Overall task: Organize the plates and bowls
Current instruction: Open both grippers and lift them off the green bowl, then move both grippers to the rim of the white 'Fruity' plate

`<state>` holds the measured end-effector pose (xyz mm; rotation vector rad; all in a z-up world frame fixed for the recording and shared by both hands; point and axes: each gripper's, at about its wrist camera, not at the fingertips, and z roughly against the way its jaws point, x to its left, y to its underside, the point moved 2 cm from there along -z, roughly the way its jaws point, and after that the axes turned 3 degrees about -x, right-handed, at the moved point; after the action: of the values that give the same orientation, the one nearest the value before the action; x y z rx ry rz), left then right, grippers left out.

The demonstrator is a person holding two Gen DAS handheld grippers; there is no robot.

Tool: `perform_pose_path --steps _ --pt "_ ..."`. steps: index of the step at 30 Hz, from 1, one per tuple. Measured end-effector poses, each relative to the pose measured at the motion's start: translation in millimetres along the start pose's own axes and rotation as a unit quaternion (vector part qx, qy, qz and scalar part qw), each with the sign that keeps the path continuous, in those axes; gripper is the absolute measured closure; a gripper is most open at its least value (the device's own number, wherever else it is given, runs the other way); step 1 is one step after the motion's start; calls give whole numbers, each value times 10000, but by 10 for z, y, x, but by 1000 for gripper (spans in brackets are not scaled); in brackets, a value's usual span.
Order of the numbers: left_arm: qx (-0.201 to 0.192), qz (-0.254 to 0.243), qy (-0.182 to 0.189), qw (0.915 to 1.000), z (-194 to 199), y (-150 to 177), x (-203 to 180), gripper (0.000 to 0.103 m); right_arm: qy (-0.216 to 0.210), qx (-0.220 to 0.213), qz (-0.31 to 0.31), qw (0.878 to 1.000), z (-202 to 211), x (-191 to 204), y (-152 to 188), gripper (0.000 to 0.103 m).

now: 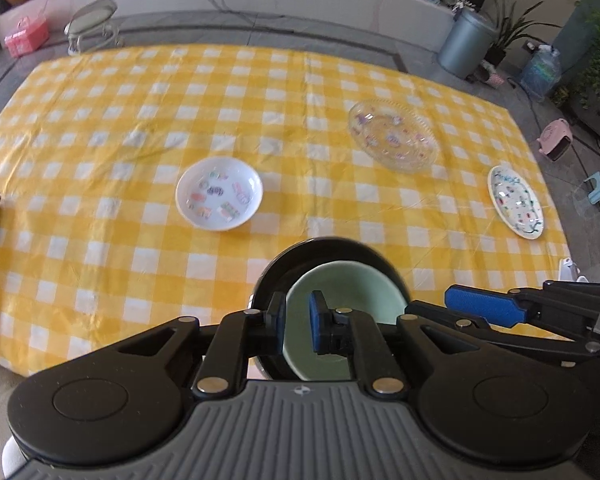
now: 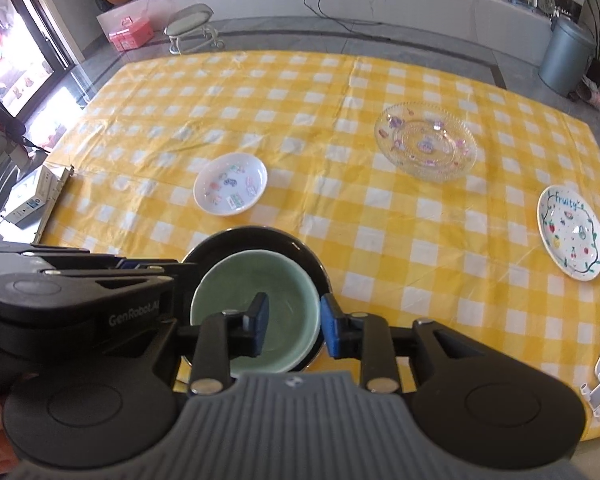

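Glossy green bowl (image 2: 256,312) nested in round black bowl (image 2: 260,240), left tongs (image 1: 298,322) and right tongs (image 2: 294,322) slightly parted, rim between, gripping nothing

Yellow-checked tablecloth (image 2: 340,128) over grey floor (image 2: 380,42); white stool (image 2: 192,26) at eleven o'clock, grey bin (image 2: 566,56) at one, bright glass door (image 2: 16,40) at ten.

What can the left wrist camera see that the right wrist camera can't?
Only the left wrist view shows the blue water jug, the pink thing on the floor and the small blue stool. Only the right wrist view shows the bright glass door and the word on the painted plate. Both show the green bowl inside the black bowl and the glass plate.
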<state>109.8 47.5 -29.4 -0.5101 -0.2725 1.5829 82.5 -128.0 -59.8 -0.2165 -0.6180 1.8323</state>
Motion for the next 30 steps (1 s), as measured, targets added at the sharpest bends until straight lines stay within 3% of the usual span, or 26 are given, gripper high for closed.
perform_pose_path --steps 9,16,21,24,30 --pt "-604 -355 495 9963 225 124 -460 80 131 -652 -311 9973 349 -406 272 71" --pt "-614 -544 877 9928 128 211 -930 78 550 -975 -660 9915 462 -970 603 70" --pt "-642 -539 1100 9904 5 234 -1270 78 937 -1357 -1222 9787 499 -1493 848 65" --pt "-602 -567 1234 9889 -96 219 -1472 78 1133 -1318 -1490 9734 478 -1797 942 65" --pt "-770 -574 1453 9847 -295 165 -1787 59 988 -1334 -2300 9589 439 -2356 1084 65"
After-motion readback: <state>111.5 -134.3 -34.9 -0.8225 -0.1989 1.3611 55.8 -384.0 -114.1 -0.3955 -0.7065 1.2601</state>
